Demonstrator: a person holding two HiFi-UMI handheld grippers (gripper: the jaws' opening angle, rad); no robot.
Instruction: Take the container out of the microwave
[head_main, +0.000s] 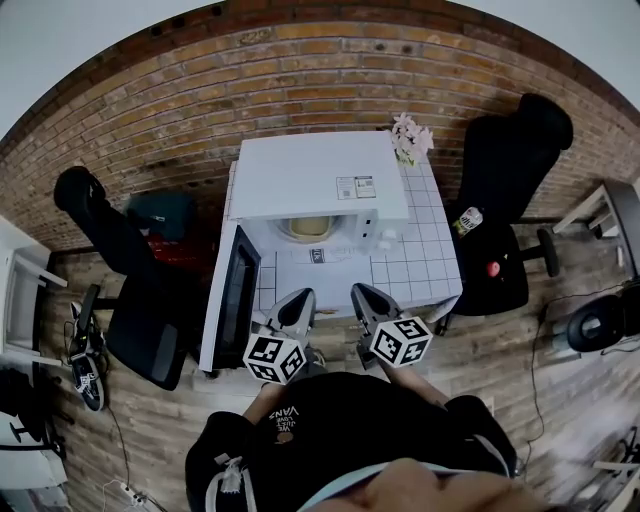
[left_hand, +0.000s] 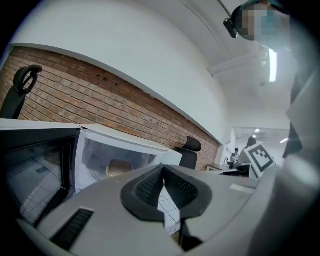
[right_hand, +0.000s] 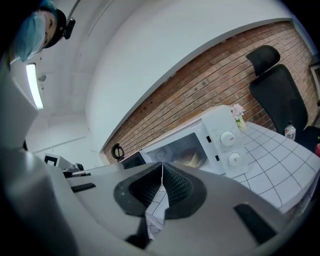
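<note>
A white box-shaped microwave (head_main: 320, 180) stands at the back left of the white tiled bench (head_main: 425, 255), its dark-windowed door (head_main: 235, 295) swung open past the left edge. The pale round container (head_main: 308, 228) sits inside the microwave's cavity. The left gripper (head_main: 297, 303) and right gripper (head_main: 362, 297) hover side by side over the bench's front edge, each with its fingers (left_hand: 147, 187) closed together on nothing
</note>
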